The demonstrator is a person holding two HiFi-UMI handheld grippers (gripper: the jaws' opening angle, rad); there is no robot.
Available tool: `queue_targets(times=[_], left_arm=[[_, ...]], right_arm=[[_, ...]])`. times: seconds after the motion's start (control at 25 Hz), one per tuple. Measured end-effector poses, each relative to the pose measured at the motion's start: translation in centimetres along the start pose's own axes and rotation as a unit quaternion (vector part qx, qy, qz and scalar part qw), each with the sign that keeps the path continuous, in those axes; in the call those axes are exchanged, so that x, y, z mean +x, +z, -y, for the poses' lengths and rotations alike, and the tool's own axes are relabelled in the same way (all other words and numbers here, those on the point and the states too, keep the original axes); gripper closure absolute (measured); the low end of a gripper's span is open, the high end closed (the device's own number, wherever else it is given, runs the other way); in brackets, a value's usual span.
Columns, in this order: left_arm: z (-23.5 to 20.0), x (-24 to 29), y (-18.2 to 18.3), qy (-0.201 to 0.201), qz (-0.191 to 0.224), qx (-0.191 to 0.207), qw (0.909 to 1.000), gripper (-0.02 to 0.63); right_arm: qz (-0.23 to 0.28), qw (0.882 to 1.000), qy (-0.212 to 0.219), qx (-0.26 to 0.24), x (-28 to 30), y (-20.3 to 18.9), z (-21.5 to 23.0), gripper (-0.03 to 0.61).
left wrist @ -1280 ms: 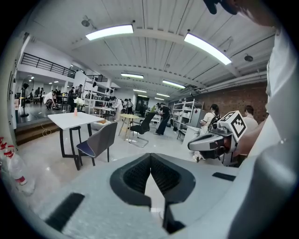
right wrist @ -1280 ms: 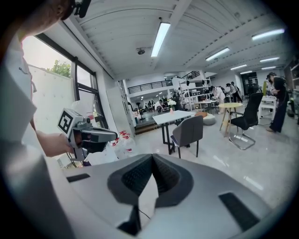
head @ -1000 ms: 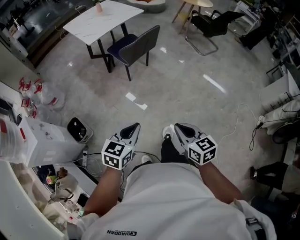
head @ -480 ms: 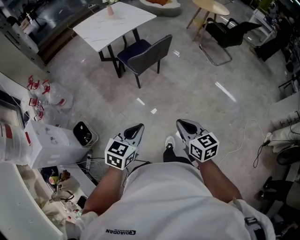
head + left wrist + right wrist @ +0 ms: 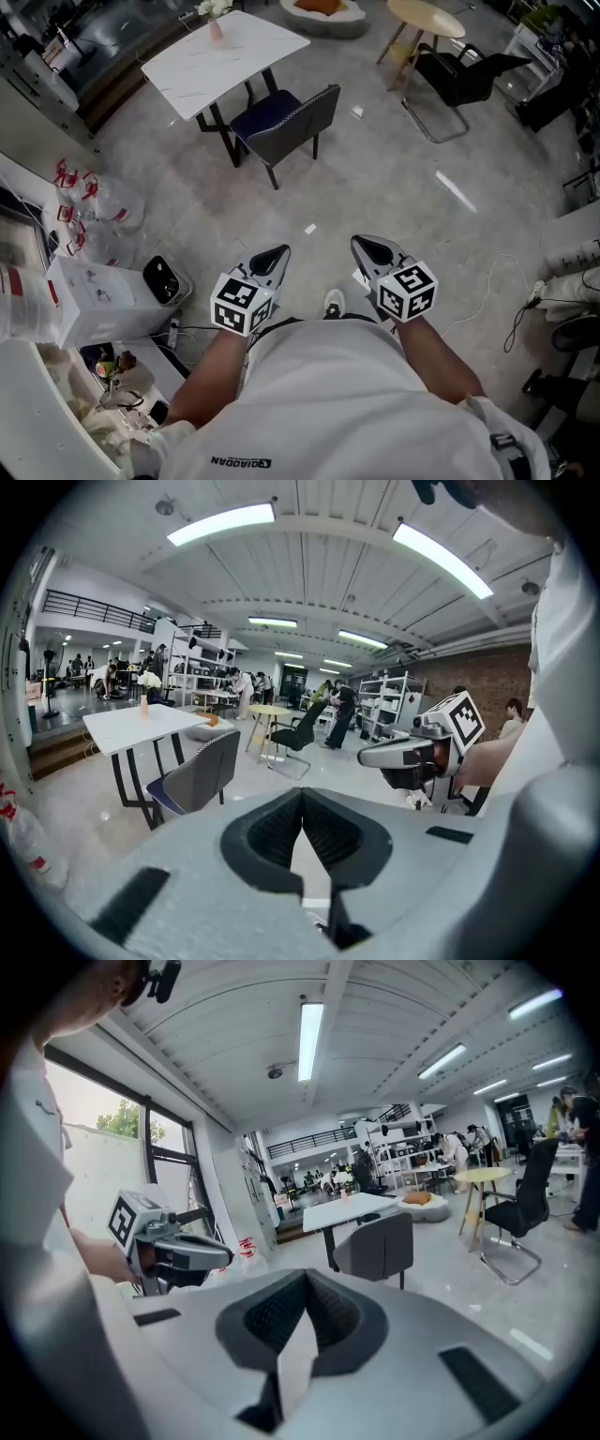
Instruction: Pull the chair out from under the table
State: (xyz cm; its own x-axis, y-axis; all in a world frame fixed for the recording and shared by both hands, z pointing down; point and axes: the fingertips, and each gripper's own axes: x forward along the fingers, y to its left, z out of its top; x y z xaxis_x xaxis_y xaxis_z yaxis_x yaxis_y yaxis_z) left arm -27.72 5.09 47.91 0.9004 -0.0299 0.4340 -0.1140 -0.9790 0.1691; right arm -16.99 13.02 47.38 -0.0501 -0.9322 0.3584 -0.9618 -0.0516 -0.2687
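A: Count it off from the left edge.

B: One white box (image 5: 103, 298) at lower left, with a small black-and-white device (image 5: 167, 281) just beside it and clear bags (image 5: 94, 202) above. One white table (image 5: 225, 52) at upper left carrying one pink vase (image 5: 217, 30). One grey-backed chair (image 5: 286, 117) is pushed against that table's lower right edge, with its blue seat at the tabletop and its back turned toward the bottom of the frame. One round table (image 5: 427, 19) and one black chair (image 5: 459, 80) are at upper right.

A: And the grippers?

B: There are two, at lower centre. The left gripper (image 5: 271, 254) and the right gripper (image 5: 367, 247) each have their jaws pressed together with nothing between them. Both are well apart from the chair.

A: What differs from a second ago?

B: The white table and its chair sit slightly lower and further right in the frame. The pale mark on the floor (image 5: 394, 187) has slid down toward the grippers. Both pairs of jaws are as closed as they were.

A: Is there room to move?

B: Bare floor runs from the grippers up to the chair. Clutter lines the left edge, and a loose cable (image 5: 511, 300) lies at the right edge.
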Motion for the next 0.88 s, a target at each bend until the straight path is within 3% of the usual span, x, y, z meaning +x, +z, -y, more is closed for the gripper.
queue_targets(times=[0.68, 0.88], left_arm=[[0.4, 9.1, 4.4, 0.024, -0.019, 0.006, 0.9995, 0.607], [-0.4, 10.0, 4.8, 0.026, -0.028, 0.002, 0.9993, 0.607]], right_arm=[[0.0, 0.999, 0.022, 0.025, 0.8, 1.9, 10.1, 0.572], [-0.005, 0.999, 0.023, 0.038, 1.3, 1.8, 11.1, 0.572]])
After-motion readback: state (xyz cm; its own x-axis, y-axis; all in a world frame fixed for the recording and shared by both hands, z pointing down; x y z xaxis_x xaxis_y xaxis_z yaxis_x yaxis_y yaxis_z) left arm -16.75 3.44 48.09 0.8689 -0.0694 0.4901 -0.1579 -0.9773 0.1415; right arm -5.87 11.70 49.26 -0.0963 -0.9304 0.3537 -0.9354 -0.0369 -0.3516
